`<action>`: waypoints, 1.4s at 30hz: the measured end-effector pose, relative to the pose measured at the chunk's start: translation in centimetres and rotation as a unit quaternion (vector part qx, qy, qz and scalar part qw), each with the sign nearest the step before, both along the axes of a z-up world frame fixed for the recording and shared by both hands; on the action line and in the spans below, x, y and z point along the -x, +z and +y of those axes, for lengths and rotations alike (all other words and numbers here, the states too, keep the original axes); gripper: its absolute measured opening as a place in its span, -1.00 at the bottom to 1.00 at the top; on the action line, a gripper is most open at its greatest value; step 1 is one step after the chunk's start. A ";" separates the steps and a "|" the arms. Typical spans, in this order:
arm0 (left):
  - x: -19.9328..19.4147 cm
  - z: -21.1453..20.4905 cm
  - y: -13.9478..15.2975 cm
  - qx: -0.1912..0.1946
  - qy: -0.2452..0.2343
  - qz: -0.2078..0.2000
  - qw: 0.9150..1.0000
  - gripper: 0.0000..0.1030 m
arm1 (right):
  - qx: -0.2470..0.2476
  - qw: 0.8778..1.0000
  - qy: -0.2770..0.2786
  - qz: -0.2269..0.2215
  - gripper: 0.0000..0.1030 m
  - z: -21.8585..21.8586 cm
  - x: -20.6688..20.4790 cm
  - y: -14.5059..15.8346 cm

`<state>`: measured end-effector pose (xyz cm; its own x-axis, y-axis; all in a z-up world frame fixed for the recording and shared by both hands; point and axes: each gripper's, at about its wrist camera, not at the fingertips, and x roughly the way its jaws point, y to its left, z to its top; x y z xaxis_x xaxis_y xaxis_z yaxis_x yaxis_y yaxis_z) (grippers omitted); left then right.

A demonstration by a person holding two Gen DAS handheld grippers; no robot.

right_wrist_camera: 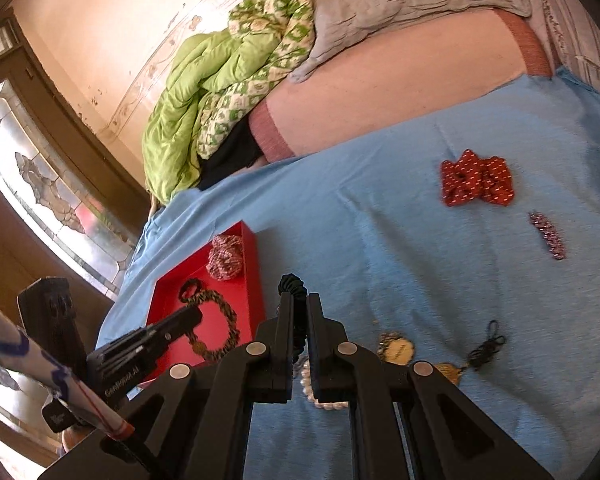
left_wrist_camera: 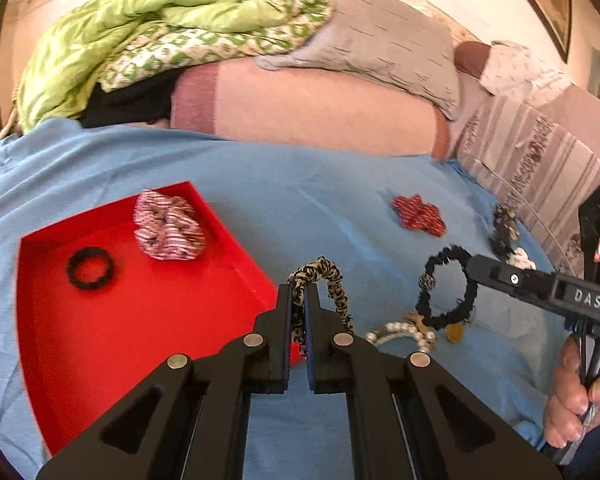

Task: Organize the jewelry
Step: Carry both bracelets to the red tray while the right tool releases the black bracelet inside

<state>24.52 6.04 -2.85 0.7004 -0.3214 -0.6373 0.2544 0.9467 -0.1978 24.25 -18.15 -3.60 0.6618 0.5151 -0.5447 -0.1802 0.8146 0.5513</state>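
My left gripper (left_wrist_camera: 299, 300) is shut on a leopard-print scrunchie (left_wrist_camera: 332, 284) and holds it just past the right edge of the red tray (left_wrist_camera: 140, 320); it also shows in the right wrist view (right_wrist_camera: 220, 320). The tray holds a black hair tie (left_wrist_camera: 89, 268) and a red-and-white striped scrunchie (left_wrist_camera: 167, 226). My right gripper (right_wrist_camera: 300, 304) is shut on a black scrunchie (right_wrist_camera: 292, 282), seen hanging as a loop in the left wrist view (left_wrist_camera: 448, 288) above the blue sheet.
On the blue sheet (left_wrist_camera: 280, 208) lie a red patterned scrunchie (left_wrist_camera: 419, 216), a pearl bracelet (left_wrist_camera: 404, 332), gold pendants (right_wrist_camera: 396, 348), a dark beaded clip (right_wrist_camera: 548, 236) and a small black cord (right_wrist_camera: 486, 346). Pillows and a green quilt (left_wrist_camera: 140, 32) lie behind.
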 end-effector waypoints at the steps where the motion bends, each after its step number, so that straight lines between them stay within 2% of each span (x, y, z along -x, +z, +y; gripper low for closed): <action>1: 0.0 0.4 0.1 0.001 0.005 -0.001 1.000 -0.90 | -0.002 1.000 0.003 0.000 -0.87 0.4 -0.1 0.0; 17: -2.0 6.1 -0.4 -0.032 0.085 0.004 0.996 -0.90 | -0.004 0.999 0.052 -0.003 -0.87 9.4 -2.0 1.0; 27: -3.8 11.9 -1.2 -0.001 0.144 0.038 0.989 -0.90 | 0.007 0.997 0.079 0.010 -0.87 15.2 -6.4 1.0; 32: -4.5 13.2 -2.9 0.019 0.156 0.077 0.985 -0.90 | 0.005 0.995 0.093 0.025 -0.87 16.8 -7.6 -0.5; 35: -4.7 13.0 -3.4 0.006 0.162 0.088 0.983 -0.90 | -0.002 0.994 0.098 0.037 -0.87 17.0 -8.1 -1.6; 42: -5.7 13.1 -4.0 0.011 0.182 0.101 0.978 -0.90 | 0.017 0.994 0.086 0.057 -0.86 17.4 -10.1 -3.8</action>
<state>30.23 19.11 -6.86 0.6314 -0.0908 -0.7702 -0.1443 0.9620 -0.2316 34.39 -0.71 -7.35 0.4980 0.5948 -0.6310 -0.2560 0.7961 0.5484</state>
